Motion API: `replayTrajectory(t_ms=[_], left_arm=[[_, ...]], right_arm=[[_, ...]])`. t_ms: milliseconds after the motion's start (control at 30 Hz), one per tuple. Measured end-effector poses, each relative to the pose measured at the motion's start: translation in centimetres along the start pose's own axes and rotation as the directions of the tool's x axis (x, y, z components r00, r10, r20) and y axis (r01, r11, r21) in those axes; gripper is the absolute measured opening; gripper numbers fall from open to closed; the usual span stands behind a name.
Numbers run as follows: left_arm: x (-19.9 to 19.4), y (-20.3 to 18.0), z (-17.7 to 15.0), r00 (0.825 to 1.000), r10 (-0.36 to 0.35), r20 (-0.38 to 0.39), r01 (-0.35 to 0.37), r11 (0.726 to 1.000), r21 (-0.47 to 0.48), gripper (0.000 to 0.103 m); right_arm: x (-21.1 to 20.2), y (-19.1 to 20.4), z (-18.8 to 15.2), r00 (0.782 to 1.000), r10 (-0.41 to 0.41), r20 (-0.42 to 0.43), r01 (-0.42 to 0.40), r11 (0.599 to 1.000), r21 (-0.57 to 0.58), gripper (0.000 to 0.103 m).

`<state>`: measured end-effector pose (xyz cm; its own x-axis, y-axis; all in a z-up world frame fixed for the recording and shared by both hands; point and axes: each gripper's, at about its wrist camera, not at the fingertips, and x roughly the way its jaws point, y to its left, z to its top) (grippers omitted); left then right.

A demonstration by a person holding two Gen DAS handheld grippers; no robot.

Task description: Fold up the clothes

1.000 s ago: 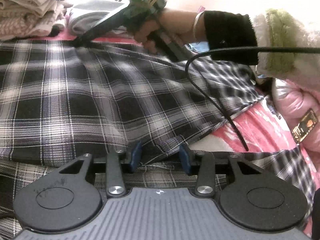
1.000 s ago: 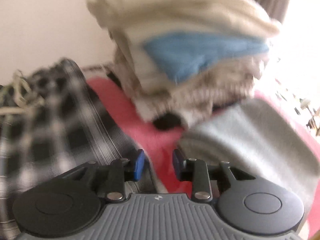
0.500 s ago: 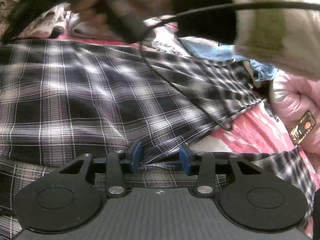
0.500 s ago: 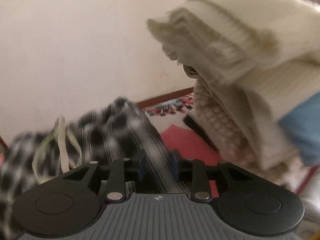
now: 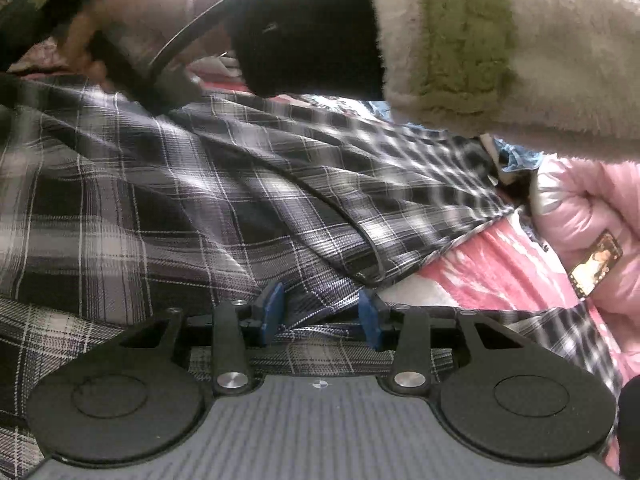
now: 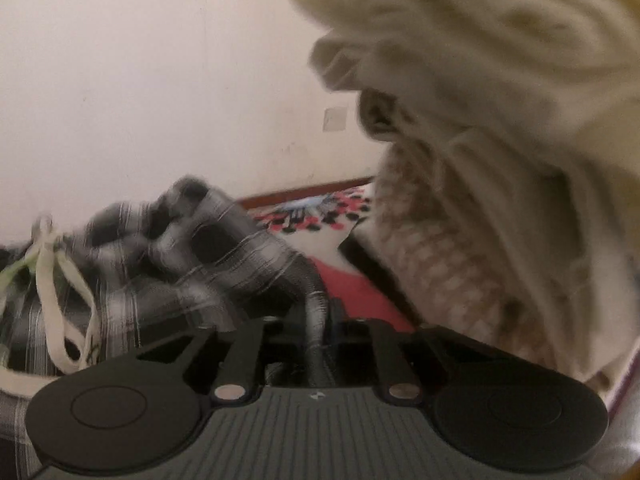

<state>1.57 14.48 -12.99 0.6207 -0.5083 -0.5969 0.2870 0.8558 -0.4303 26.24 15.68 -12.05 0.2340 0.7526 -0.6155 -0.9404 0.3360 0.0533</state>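
A black-and-white plaid garment [image 5: 168, 200] lies spread over a pink bed sheet [image 5: 480, 268]. My left gripper [image 5: 320, 314] sits low at its near edge, open, and a loose plaid fold lies between the blue pads [image 5: 273, 308]. In the right wrist view my right gripper [image 6: 317, 320] is shut on a bunched strip of the plaid garment [image 6: 224, 256], the jaws almost together. A pale drawstring [image 6: 60, 292] hangs from the cloth at the left. The person's hand [image 5: 132, 12] holding the right tool shows blurred at the top of the left wrist view.
A fleece-cuffed sleeve [image 5: 460, 48] crosses above the garment, and a black cable [image 5: 328, 204] trails over the plaid. A pink padded jacket [image 5: 584, 200] lies at the right. A tall stack of folded cream knitwear [image 6: 500, 152] stands close on the right gripper's right, before a bare wall [image 6: 160, 80].
The right gripper went from open to shut on the plaid cloth's far edge. The hand and sleeve swung left and nearer across the left view. The left gripper stayed still.
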Motion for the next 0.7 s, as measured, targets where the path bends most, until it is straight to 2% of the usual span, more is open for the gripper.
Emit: replayTrajectory(t_ms=[33,100,167,267,333,400,433,467,567,667,700], left_arm=[[0.0,0.0,0.0,1.000,-0.001,-0.001,0.001,1.000,-0.001,0.041],[0.0,0.0,0.0,1.000,-0.002,-0.003,0.002,1.000,0.000,0.041],[0.1,-0.1,0.0,1.000,-0.001,-0.004,0.001,1.000,0.006,0.041],[0.2,-0.1,0.0,1.000,-0.002,-0.005,0.002,1.000,0.013,0.041],[0.2,-0.1,0.0,1.000,-0.004,-0.006,0.004,1.000,0.010,0.041],[0.2,-0.1,0.1,1.000,-0.005,-0.007,0.005,1.000,0.009,0.041],[0.1,-0.1,0.1,1.000,-0.005,-0.007,0.005,1.000,0.009,0.041],[0.1,-0.1,0.1,1.000,-0.004,-0.009,0.004,1.000,0.011,0.041],[0.1,-0.2,0.2,1.000,-0.002,-0.015,0.002,1.000,0.020,0.041],[0.1,-0.3,0.4,1.000,0.000,-0.025,0.001,1.000,0.027,0.041],[0.2,-0.3,0.4,1.000,0.002,-0.028,-0.001,1.000,0.031,0.041]], right_arm=[[-0.2,0.0,0.0,1.000,-0.012,0.012,0.012,1.000,-0.006,0.039],[-0.7,0.1,-0.1,0.999,-0.035,0.037,0.036,0.999,-0.018,0.042],[-3.3,-0.7,-0.1,0.998,-0.030,0.062,0.031,1.000,-0.006,0.049],[-9.9,-3.6,-0.7,0.996,-0.034,0.083,0.029,0.998,0.058,0.049],[-14.3,-5.9,-1.7,0.995,-0.079,0.063,0.072,0.991,0.111,0.046],[-18.4,-8.0,-3.4,0.985,-0.170,-0.006,0.169,0.975,0.141,0.040],[-20.1,-8.9,-4.4,0.976,-0.208,-0.057,0.215,0.966,0.146,0.031],[-21.3,-9.4,-5.6,0.968,-0.225,-0.110,0.241,0.958,0.154,0.026],[-22.9,-9.6,-9.6,0.943,-0.191,-0.273,0.245,0.953,0.179,0.023],[-22.5,-10.2,-13.9,0.889,-0.228,-0.396,0.309,0.938,0.155,0.018],[-22.6,-10.8,-15.1,0.879,-0.250,-0.405,0.342,0.924,0.171,0.018]])
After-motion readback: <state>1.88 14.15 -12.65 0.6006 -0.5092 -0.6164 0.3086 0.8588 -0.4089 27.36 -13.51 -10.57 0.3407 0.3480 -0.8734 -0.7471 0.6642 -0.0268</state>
